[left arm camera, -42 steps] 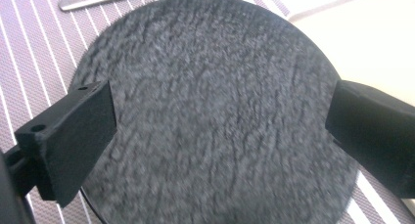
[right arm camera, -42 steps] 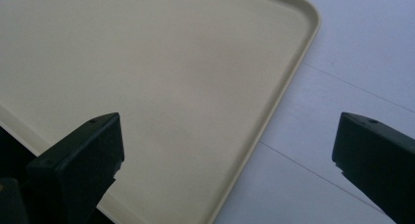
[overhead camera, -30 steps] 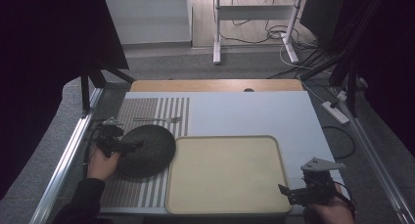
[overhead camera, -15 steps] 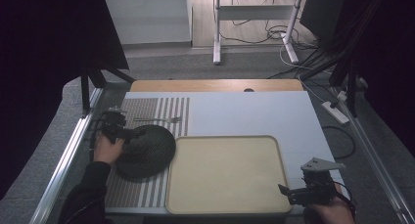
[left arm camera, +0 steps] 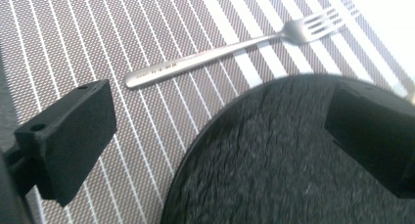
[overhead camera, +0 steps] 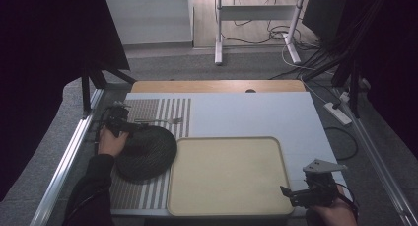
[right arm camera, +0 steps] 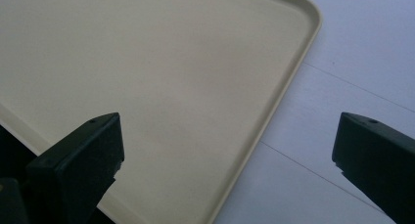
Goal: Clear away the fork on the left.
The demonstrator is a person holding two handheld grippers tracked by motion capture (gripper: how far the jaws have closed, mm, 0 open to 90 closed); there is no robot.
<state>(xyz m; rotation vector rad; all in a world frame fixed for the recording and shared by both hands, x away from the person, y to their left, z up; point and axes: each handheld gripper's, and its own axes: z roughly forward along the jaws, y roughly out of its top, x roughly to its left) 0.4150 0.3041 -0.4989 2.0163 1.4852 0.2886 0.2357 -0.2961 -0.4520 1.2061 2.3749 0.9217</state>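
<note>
A round black plate (overhead camera: 146, 153) lies on a striped placemat (overhead camera: 132, 194), touching the left edge of a beige tray (overhead camera: 226, 174). A silver fork (overhead camera: 160, 121) lies on the mat just beyond the plate. My left gripper (overhead camera: 121, 121) hovers at the plate's far-left rim. In the left gripper view it (left arm camera: 220, 111) is open, with the plate (left arm camera: 293, 155) reaching between the jaws and the fork (left arm camera: 235, 45) ahead. My right gripper (overhead camera: 306, 195) sits at the tray's near-right corner, open. In the right gripper view it (right arm camera: 227, 136) straddles the tray's rim (right arm camera: 288, 87).
The white table top (overhead camera: 246, 115) stretches behind and to the right of the tray. A wooden board (overhead camera: 217, 86) runs along the far edge. Metal rails (overhead camera: 74, 147) flank the table. Cables and a power strip (overhead camera: 337, 112) lie on the floor.
My left hand and gripper have moved away from me along the plate's left side to its far-left rim. The plate, the fork and the right gripper have stayed put.
</note>
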